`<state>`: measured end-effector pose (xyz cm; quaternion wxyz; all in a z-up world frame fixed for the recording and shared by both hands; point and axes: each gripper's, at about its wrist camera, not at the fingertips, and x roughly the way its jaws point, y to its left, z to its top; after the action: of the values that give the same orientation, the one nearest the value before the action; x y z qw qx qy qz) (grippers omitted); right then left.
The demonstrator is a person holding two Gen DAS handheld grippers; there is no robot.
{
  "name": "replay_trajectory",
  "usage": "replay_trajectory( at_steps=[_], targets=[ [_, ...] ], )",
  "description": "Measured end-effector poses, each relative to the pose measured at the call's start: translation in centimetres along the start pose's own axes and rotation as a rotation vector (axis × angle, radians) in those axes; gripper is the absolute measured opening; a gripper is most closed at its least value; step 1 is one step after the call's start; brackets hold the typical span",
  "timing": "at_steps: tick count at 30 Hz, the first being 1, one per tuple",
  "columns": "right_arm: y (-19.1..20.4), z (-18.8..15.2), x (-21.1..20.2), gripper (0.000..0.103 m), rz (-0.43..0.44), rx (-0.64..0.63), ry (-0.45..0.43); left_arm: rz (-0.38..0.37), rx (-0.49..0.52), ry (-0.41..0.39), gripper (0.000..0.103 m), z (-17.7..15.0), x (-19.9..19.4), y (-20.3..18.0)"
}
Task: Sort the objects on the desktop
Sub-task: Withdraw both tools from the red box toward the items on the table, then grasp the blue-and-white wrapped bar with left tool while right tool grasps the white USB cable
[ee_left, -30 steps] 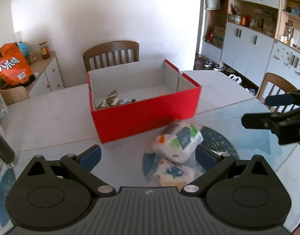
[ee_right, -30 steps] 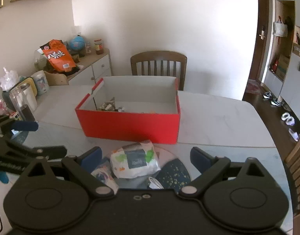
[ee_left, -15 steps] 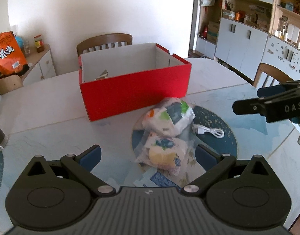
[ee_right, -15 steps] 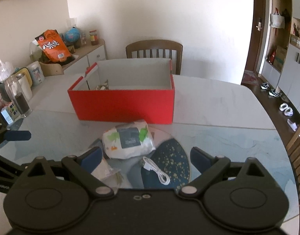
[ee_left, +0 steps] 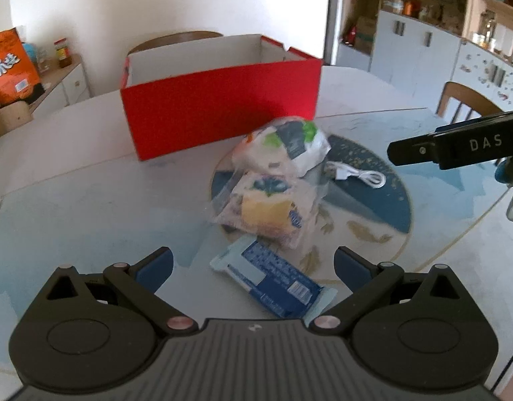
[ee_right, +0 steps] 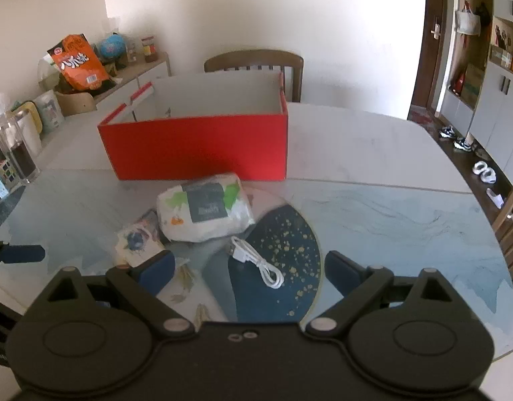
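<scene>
Red cardboard, the open box (ee_right: pixel 196 147) sits toward the far edge of the tabletop (ee_right: pixel 373 207), its long side facing you. In front of it lies the white packet with green marks (ee_right: pixel 203 212), long axis running left to right, with a clear-wrapped snack pack (ee_left: pixel 266 210) touching its near side. The blue wrapper bar (ee_left: pixel 273 277) lies on a diagonal, one end toward your left tongs (ee_left: pixel 253 264). The white cable (ee_right: pixel 256 262) trails from the packet toward your right tongs (ee_right: pixel 249 269). You hold both tongs low over the near edge, pointing at the box. Each pair is spread wide, released, gripping nothing and touching nothing.
</scene>
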<state>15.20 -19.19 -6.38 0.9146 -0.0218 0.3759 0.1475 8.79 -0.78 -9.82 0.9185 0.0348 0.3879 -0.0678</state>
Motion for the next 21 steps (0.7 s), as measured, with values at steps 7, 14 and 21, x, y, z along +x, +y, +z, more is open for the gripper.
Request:
replay_trajectory(
  at_steps=[7,14,21],
  targets=[
    [-0.5,-0.8,1.8,0.096,-0.006,-0.006,0.011,0.048,-0.059,0.006,0.103,-0.9,1.2,-0.3],
    [-0.8,-1.5,4.0,0.094,-0.008,-0.009,0.037,0.086,-0.094,0.014,0.103,-1.4,2.3,-0.6],
    [-0.9,-1.9,5.7,0.092,-0.008,-0.022,0.055,0.112,-0.104,0.012,0.103,-2.0,2.9,-1.2]
  ],
)
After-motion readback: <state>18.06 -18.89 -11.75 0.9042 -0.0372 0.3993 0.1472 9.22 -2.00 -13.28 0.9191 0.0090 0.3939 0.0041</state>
